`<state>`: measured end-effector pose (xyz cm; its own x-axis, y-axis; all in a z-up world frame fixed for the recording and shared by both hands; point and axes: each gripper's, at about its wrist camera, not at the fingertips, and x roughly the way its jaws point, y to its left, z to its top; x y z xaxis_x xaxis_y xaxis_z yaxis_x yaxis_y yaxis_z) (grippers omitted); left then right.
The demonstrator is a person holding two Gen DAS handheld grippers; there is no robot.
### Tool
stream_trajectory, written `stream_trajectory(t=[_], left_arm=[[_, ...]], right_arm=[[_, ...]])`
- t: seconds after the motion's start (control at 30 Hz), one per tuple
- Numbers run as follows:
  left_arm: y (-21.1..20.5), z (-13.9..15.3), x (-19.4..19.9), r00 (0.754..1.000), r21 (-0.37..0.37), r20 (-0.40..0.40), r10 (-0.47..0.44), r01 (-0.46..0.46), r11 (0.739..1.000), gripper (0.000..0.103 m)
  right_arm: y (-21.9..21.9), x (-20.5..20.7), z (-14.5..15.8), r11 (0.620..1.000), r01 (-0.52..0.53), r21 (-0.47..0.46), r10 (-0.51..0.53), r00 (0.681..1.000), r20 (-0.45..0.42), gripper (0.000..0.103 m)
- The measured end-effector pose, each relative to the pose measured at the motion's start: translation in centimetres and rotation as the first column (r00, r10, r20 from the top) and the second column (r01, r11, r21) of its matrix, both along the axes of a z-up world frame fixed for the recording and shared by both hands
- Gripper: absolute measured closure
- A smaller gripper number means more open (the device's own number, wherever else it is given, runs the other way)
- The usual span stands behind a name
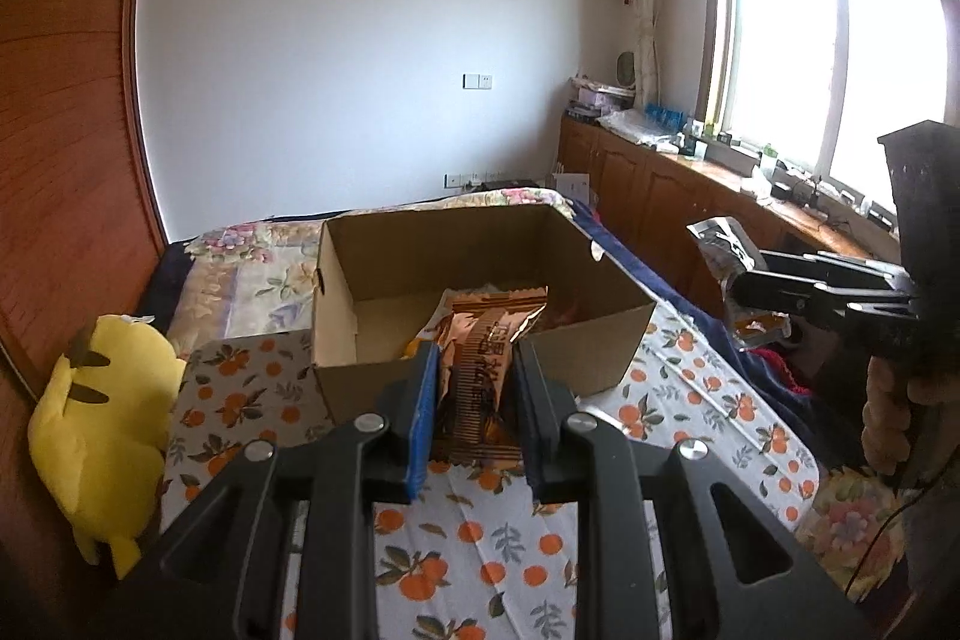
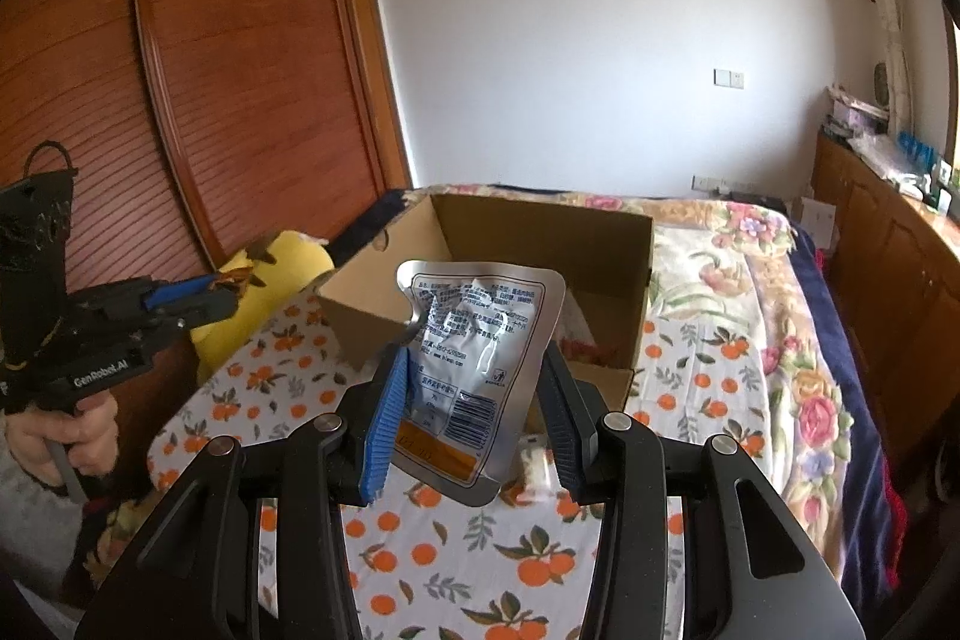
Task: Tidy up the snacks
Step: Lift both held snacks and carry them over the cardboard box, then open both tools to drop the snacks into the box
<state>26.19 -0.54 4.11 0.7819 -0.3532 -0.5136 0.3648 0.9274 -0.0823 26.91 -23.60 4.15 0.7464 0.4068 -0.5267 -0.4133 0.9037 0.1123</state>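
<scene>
My left gripper (image 1: 477, 358) is shut on a brown-orange snack packet (image 1: 480, 376), which stands upright between the pads, just in front of an open cardboard box (image 1: 480, 244). In the right wrist view my right gripper (image 2: 474, 388) is shut on a silver foil pouch (image 2: 474, 358) with printed text and an orange band, held above the bed before the same cardboard box (image 2: 540, 232). Some snacks lie inside the box. The right gripper (image 1: 741, 280) with its pouch shows at the right of the left wrist view, and the left gripper (image 2: 225, 295) at the left of the right wrist view.
The box stands on a bed with an orange-print cloth (image 1: 480, 538) over a floral quilt (image 2: 750, 268). A yellow plush toy (image 1: 102, 418) lies at the bed's left side by a wooden wardrobe (image 2: 240, 70). Wooden cabinets (image 1: 660, 196) under a window line the right.
</scene>
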Motion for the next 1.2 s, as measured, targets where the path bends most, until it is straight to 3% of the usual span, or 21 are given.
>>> stream_trajectory(t=[0.1, 0.23, 0.6, 0.9, 1.2], left_arm=[[-0.6, -0.5, 1.5, 1.0, -0.006, -0.019, -0.005, 0.005, 1.0, 0.08], [-1.6, -0.7, 3.2, 1.0, 0.025, -0.003, -0.007, 0.007, 1.0, 0.08], [-2.1, -3.7, 10.1, 0.999, 0.027, -0.033, -0.001, 0.002, 1.0, 0.08], [-2.2, -6.7, 15.7, 0.996, 0.026, -0.087, 0.025, -0.023, 0.999, 0.08], [-3.5, -8.4, 17.1, 0.993, 0.041, -0.119, 0.022, -0.018, 0.999, 0.077]], right_arm=[[0.0, 0.3, 0.0, 1.0, -0.005, 0.023, 0.005, 1.0, 0.0, 0.06], [0.7, 1.4, 0.1, 1.0, -0.011, -0.012, 0.011, 1.0, 0.012, 0.06], [2.0, 7.5, -1.5, 0.999, -0.031, -0.034, 0.032, 0.999, 0.025, 0.06], [2.7, 14.5, -5.7, 0.998, -0.037, -0.049, 0.034, 0.998, -0.045, 0.06], [2.6, 17.3, -9.2, 0.998, -0.026, -0.06, 0.019, 0.993, -0.119, 0.06]])
